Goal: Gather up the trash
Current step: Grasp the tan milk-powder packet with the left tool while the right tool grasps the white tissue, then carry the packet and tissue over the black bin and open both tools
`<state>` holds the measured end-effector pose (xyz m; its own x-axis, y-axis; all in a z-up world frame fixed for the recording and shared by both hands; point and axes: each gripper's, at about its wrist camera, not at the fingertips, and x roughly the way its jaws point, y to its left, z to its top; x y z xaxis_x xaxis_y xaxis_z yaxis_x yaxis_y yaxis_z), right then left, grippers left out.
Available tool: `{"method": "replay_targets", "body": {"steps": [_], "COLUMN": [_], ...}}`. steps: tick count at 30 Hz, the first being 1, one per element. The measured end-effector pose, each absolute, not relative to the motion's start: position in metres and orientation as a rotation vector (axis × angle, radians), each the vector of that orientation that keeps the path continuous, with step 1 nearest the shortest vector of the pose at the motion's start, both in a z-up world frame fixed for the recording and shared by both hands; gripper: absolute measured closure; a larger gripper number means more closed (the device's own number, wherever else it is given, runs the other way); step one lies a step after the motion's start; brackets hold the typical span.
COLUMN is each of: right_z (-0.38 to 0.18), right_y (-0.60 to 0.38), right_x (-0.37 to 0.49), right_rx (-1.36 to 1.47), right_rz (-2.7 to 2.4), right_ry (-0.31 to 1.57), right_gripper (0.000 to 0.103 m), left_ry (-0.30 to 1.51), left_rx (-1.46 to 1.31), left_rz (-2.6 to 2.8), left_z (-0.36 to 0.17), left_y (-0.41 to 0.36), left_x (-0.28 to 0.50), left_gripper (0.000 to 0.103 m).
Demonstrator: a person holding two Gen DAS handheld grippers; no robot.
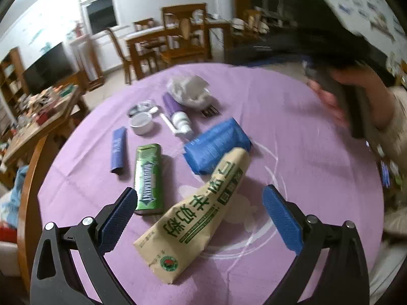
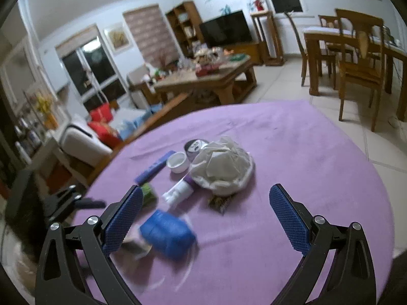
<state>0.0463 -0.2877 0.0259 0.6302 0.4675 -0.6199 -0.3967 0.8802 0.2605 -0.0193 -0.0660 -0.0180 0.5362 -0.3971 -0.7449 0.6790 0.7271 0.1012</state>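
Trash lies scattered on a round table under a purple cloth [image 1: 292, 132]. A tan paper packet [image 1: 193, 216] with green print lies between the fingers of my open left gripper [image 1: 201, 203], untouched. Beside it are a green gum pack [image 1: 148, 178], a blue wrapped pack [image 1: 216, 147], a small blue-purple wrapper [image 1: 118, 150], a purple-and-white tube [image 1: 176, 117], a white cup [image 1: 141, 123] and a crumpled white bag [image 1: 190, 90]. My right gripper [image 2: 206, 203] hangs open above the blue pack [image 2: 166, 236], with the crumpled bag [image 2: 223, 170] just beyond.
A person's hand [image 1: 356, 99] holds the other gripper at the table's right side. A cluttered wooden coffee table [image 2: 203, 78], a TV [image 2: 225, 28] and dining chairs [image 2: 361, 61] stand beyond the table edge. A sofa with red cushions [image 2: 101, 124] is at left.
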Motion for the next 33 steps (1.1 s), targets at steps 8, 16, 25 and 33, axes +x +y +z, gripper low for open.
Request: {"method": "replay_targets", "body": {"steps": [8, 16, 25, 33], "right_z": [-0.012, -0.02, 0.025, 0.071], "right_y": [-0.247, -0.26, -0.301, -0.379], "right_x": [0.121, 0.123, 0.056, -0.024], "right_rx": [-0.006, 0.053, 0.216, 0.323], "right_rz": [0.431, 0.443, 0.556, 0.537], "right_ry": [0.883, 0.881, 0.719, 0.537], "right_gripper": [0.036, 0.09, 0.094, 0.094], "left_ry": [0.85, 0.841, 0.751, 0.627], "left_rx": [0.416, 0.344, 0.184, 0.083], "left_rz": [-0.721, -0.752, -0.751, -0.742], "left_z": [-0.033, -0.029, 0.0, 0.034], "left_y": [-0.071, -0.063, -0.053, -0.092], "left_x": [-0.008, -0.008, -0.019, -0.021], "left_gripper": [0.048, 0.072, 0.072, 0.072]}}
